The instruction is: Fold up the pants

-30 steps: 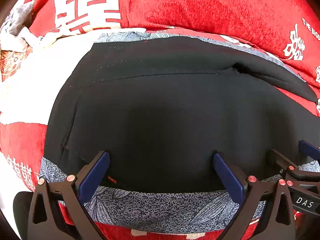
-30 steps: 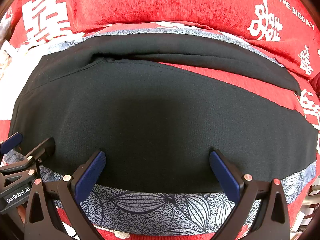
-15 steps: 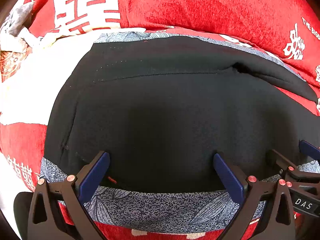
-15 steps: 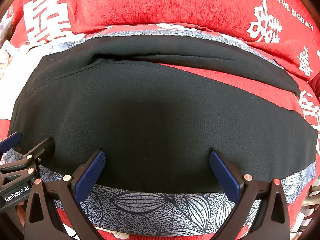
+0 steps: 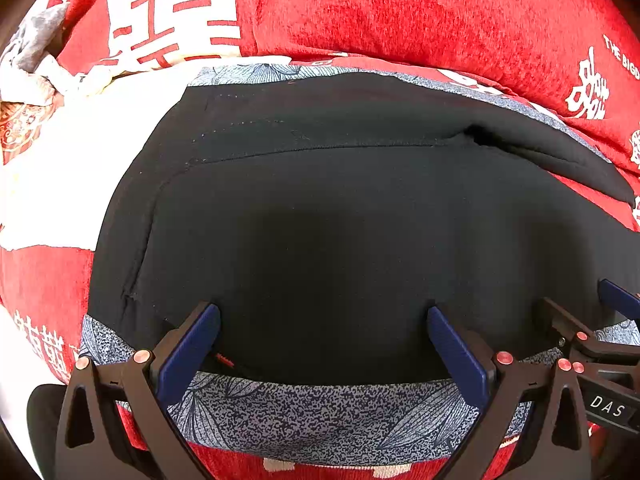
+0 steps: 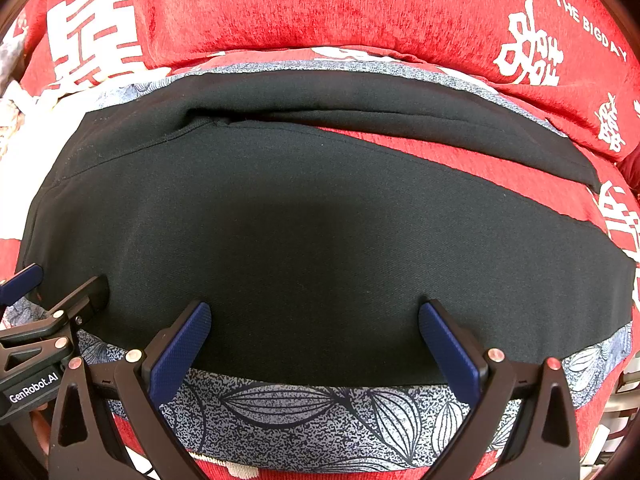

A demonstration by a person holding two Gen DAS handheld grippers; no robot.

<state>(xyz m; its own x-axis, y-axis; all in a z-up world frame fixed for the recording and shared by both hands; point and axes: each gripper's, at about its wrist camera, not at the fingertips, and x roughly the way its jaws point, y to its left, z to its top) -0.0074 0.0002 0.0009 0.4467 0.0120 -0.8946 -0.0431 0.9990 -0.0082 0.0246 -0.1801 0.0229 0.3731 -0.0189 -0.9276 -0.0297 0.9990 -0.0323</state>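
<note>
- One pair of black pants [image 5: 340, 240] lies flat on a blue-grey leaf-print cloth [image 5: 320, 412], on a red sofa [image 5: 400, 8].
- The near pant edge runs just past both tongs, with a strip of cloth showing below it.
- The two legs split to the right, red sofa showing between them.
- Left gripper [image 5: 323, 312] is spread wide and empty, above the near edge.
- Right gripper [image 6: 316, 312] is the same: wide apart, holding nothing.
- The two sit side by side, close.

Two close, forward views, shared pants [image 5: 340, 240]
</note>
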